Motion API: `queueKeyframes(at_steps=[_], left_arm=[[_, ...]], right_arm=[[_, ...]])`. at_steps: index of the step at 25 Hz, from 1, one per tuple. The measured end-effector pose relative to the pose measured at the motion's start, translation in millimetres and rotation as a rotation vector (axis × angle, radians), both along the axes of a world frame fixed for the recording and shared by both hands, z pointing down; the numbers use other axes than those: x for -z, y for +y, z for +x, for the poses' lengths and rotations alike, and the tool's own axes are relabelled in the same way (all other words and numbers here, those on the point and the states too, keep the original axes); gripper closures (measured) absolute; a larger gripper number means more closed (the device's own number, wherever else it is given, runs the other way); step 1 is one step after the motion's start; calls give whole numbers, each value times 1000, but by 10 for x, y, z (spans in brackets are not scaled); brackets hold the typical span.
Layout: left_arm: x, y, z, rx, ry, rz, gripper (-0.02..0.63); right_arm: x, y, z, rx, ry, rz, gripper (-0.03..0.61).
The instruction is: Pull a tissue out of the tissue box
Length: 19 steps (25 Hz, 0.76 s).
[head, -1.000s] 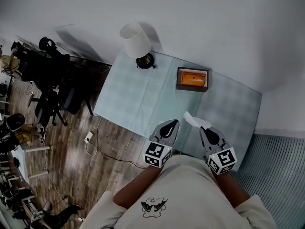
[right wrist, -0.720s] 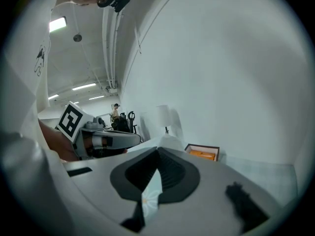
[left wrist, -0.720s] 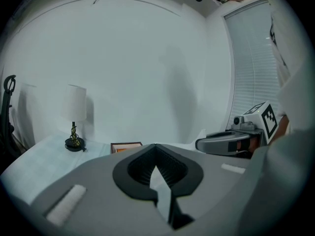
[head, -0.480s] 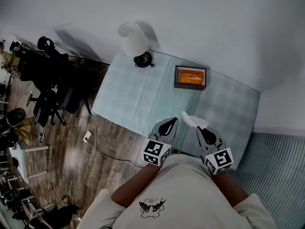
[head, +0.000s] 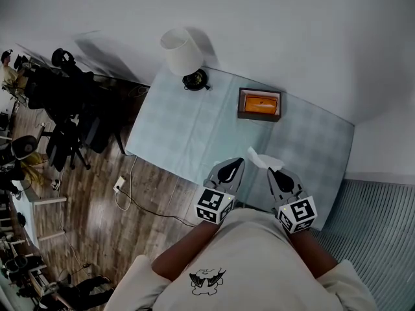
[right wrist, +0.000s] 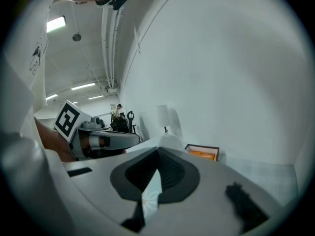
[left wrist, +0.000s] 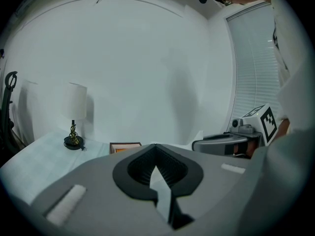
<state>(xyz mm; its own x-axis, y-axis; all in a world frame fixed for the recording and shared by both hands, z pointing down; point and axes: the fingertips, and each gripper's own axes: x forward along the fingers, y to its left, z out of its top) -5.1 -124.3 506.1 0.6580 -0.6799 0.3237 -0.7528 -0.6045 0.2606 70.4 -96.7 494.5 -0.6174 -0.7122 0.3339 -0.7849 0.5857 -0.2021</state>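
Note:
A brown tissue box with an orange top stands on the pale blue table, right of middle and toward the wall. A white tissue hangs free of the box near the table's front edge, its near end pinched in my right gripper, which is shut on it. In the right gripper view the tissue peaks just beyond the closed tips, with the box farther off. My left gripper hovers just left of the right one, jaws closed and holding nothing.
A white-shaded lamp on a dark base stands at the table's far left corner. The wall runs behind the table. Left of the table lie wood floor, a cable with a plug and dark office chairs.

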Motion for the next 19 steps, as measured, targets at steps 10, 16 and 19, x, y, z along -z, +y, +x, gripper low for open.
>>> queueKeyframes(at_steps=[10,16,19], left_arm=[[-57,30,-22,-6,4,-24,607],[-79,9,-22,6,5,-30,607],[-120,-34,18,7,11,-36,607]], right_arm=[[-47,-4,-9,-8,2,-13,565],[-91,-5,-43,0,-1,-22,565],[-137,-44,-7,-5,-3,-26,565]])
